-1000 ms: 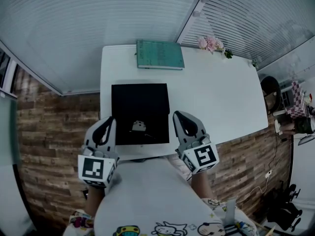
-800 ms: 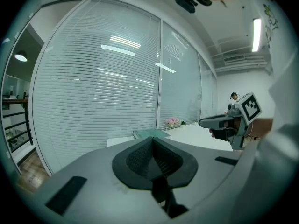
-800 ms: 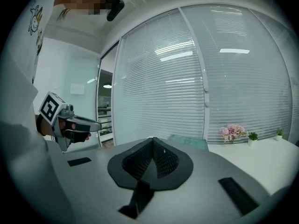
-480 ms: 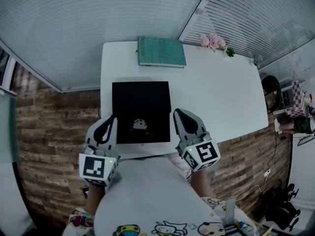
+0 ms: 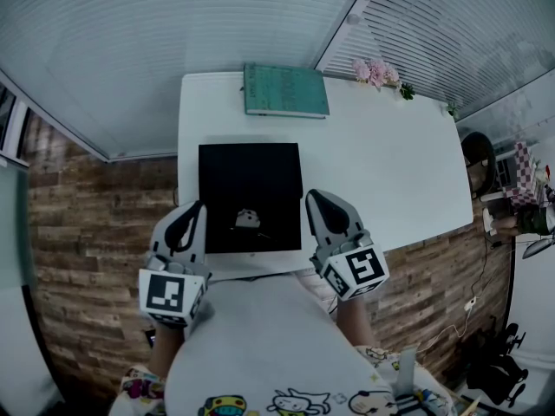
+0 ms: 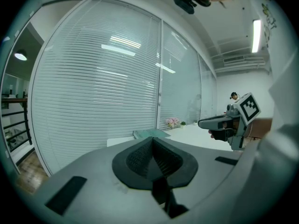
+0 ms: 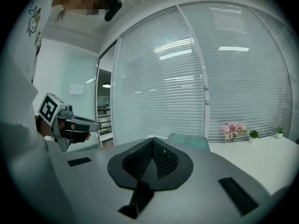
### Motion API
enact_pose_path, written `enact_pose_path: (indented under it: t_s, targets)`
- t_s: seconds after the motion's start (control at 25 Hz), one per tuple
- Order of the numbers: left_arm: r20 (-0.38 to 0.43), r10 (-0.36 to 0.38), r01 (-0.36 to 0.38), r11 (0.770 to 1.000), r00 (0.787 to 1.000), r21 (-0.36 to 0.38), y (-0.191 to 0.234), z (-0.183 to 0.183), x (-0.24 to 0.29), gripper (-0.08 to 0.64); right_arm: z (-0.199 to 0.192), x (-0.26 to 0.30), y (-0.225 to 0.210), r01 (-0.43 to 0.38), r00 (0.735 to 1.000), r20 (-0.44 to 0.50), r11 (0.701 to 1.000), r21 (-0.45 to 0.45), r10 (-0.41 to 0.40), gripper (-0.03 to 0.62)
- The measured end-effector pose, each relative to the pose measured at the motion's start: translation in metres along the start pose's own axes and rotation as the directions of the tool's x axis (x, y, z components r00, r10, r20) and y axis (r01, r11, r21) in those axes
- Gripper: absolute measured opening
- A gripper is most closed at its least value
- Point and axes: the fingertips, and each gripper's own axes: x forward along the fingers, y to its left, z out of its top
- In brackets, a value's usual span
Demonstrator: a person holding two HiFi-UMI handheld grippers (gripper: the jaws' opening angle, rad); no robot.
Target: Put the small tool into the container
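Note:
In the head view, a small pale tool [image 5: 247, 219] lies in the near half of a black square container [image 5: 250, 176] on the white table [image 5: 390, 172]. My left gripper [image 5: 192, 213] is held at the container's near left corner and my right gripper [image 5: 314, 201] at its near right corner. Neither touches the tool. In the left gripper view my left gripper [image 6: 152, 144] has its jaws pressed together with nothing between them. The right gripper view shows the same for my right gripper [image 7: 153, 144]. Each gripper view also catches the other gripper off to the side.
A green book [image 5: 286, 91] lies at the table's far edge, and pink flowers [image 5: 373, 74] and a small plant [image 5: 403, 92] stand at the far right. Slatted blinds run behind the table. The near edge of the table sits just under my grippers.
Only the head view has shifted slightly. Both grippers stay shut beside the container, and the tool has not moved.

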Motion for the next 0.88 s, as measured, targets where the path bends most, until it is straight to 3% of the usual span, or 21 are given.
enact_pose_path:
  t_s: [0.88]
  targets:
    - [-0.015, -0.028, 0.028, 0.999, 1.000, 0.044, 0.002, -0.004, 0.006, 0.005, 0.000, 0.002, -0.006, -0.006, 1.000, 0.024, 1.000, -0.016, 0.006, 0.000]
